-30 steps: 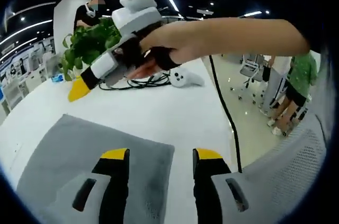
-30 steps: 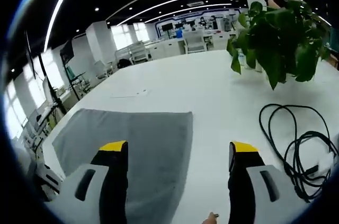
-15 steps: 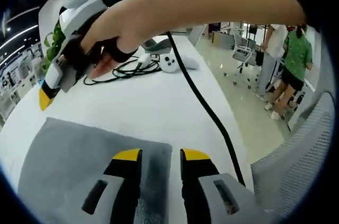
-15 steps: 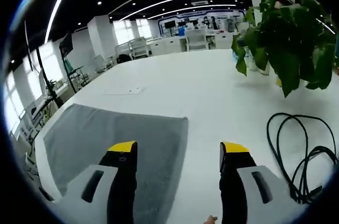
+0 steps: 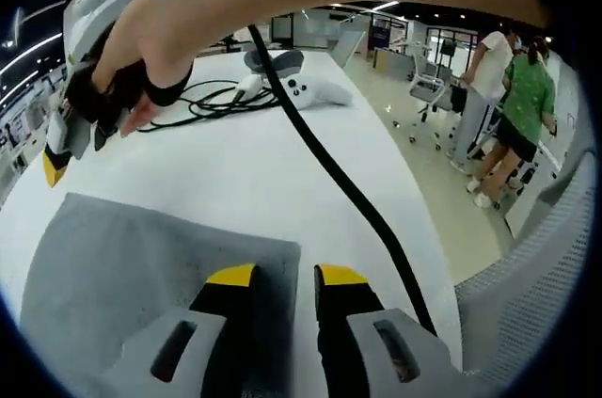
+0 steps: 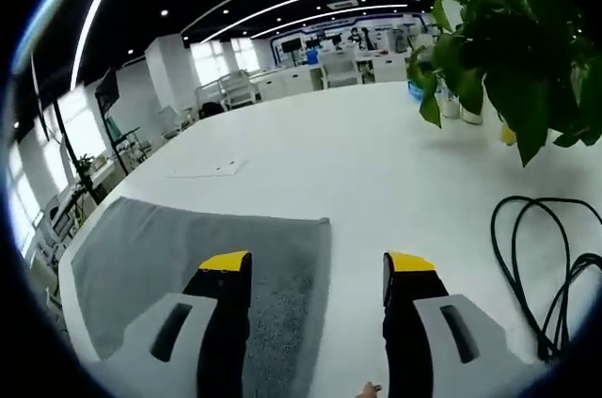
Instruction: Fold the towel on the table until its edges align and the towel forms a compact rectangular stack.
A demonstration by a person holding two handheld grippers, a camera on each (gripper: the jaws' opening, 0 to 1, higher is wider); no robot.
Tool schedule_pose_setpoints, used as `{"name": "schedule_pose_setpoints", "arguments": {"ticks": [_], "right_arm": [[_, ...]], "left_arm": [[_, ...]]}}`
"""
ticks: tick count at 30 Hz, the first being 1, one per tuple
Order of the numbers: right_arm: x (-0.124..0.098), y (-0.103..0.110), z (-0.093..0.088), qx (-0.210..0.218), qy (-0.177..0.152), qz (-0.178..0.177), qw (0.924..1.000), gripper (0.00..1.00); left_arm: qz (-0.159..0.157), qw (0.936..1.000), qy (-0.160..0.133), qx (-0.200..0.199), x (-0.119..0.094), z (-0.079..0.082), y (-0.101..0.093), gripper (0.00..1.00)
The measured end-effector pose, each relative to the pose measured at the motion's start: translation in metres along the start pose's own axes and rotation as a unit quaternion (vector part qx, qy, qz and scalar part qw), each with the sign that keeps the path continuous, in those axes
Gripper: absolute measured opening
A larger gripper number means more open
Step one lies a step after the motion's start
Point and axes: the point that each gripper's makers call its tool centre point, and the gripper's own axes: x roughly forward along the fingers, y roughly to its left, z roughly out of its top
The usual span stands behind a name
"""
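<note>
Left gripper view: a grey towel (image 5: 141, 266) lies flat on a white tabletop (image 5: 245, 163), spreading to the left and near side of the frame. The left gripper (image 5: 282, 276) has its yellow-tipped jaws narrowed to a slim gap, set right at the towel's right-hand corner; the left jaw sits over the cloth and the right jaw over bare tabletop. Whether cloth is already pinched between them cannot be told. A hand (image 5: 132, 78) reaches across the far side carrying the right gripper (image 5: 52, 165), which hangs above the towel's far left edge. A black cable (image 5: 348, 191) runs along the tabletop, past a white controller (image 5: 315, 92).

Right gripper view: the right gripper (image 6: 315, 266) is wide open and holds nothing. Its left jaw is over the towel (image 6: 179, 257) and its right jaw over the bare tabletop (image 6: 357, 163), so the towel's right edge runs between them, with the corner just ahead. The towel's long axis stretches away to the left. A leafy plant (image 6: 513, 50) stands at the far right, a cable loop (image 6: 555, 266) below it
</note>
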Motion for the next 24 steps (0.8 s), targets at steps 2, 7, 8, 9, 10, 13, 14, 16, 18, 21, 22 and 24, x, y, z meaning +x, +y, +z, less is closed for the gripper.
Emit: {"name": "schedule_pose_setpoints", "arguments": {"ticks": [2, 7, 8, 9, 10, 13, 14, 16, 18, 21, 22, 24], "right_arm": [[0.004, 0.0, -0.004, 0.001, 0.005, 0.001, 1.0, 0.54], [0.013, -0.001, -0.006, -0.001, 0.009, 0.001, 1.0, 0.51], [0.015, -0.001, -0.006, -0.003, 0.009, 0.0, 1.0, 0.5], [0.017, -0.001, -0.005, -0.005, 0.009, -0.001, 0.9999, 0.49], [0.018, -0.001, -0.005, -0.005, 0.009, -0.001, 0.9999, 0.48], [0.026, 0.0, -0.004, -0.025, 0.008, 0.001, 0.9997, 0.45], [0.028, 0.001, -0.006, -0.032, 0.01, 0.001, 0.9994, 0.42], [0.032, 0.0, -0.008, -0.037, 0.012, -0.003, 0.9992, 0.36], [0.036, -0.001, -0.013, -0.048, 0.017, -0.004, 0.9987, 0.32], [0.041, -0.004, -0.02, -0.066, 0.031, -0.008, 0.9973, 0.3], [0.042, -0.004, -0.023, -0.071, 0.035, -0.008, 0.9968, 0.28], [0.043, -0.004, -0.029, -0.087, 0.039, -0.009, 0.9954, 0.22]], "left_arm": [[0.004, 1.0, 0.0, 0.0, 0.0, 0.001, 0.002, 0.22], [0.017, 0.9998, -0.001, 0.009, 0.001, 0.0, 0.006, 0.17], [0.018, 0.9998, -0.003, 0.01, 0.002, 0.001, 0.006, 0.17], [0.019, 0.9997, -0.005, 0.012, 0.002, 0.001, 0.006, 0.16], [0.019, 0.9997, -0.005, 0.013, 0.003, 0.001, 0.005, 0.16], [0.022, 0.9996, -0.009, 0.013, 0.004, 0.002, 0.005, 0.14], [0.029, 0.9996, -0.006, 0.002, 0.004, 0.002, 0.006, 0.14], [0.032, 0.9995, -0.005, 0.002, 0.005, 0.002, 0.005, 0.12], [0.036, 0.9993, -0.007, 0.004, 0.005, 0.003, 0.004, 0.08], [0.042, 0.9991, -0.005, 0.005, 0.006, 0.002, 0.007, 0.04], [0.043, 0.9991, -0.006, 0.002, 0.006, 0.002, 0.007, 0.04], [0.043, 0.999, -0.012, 0.0, 0.006, 0.001, 0.008, 0.03]]}}
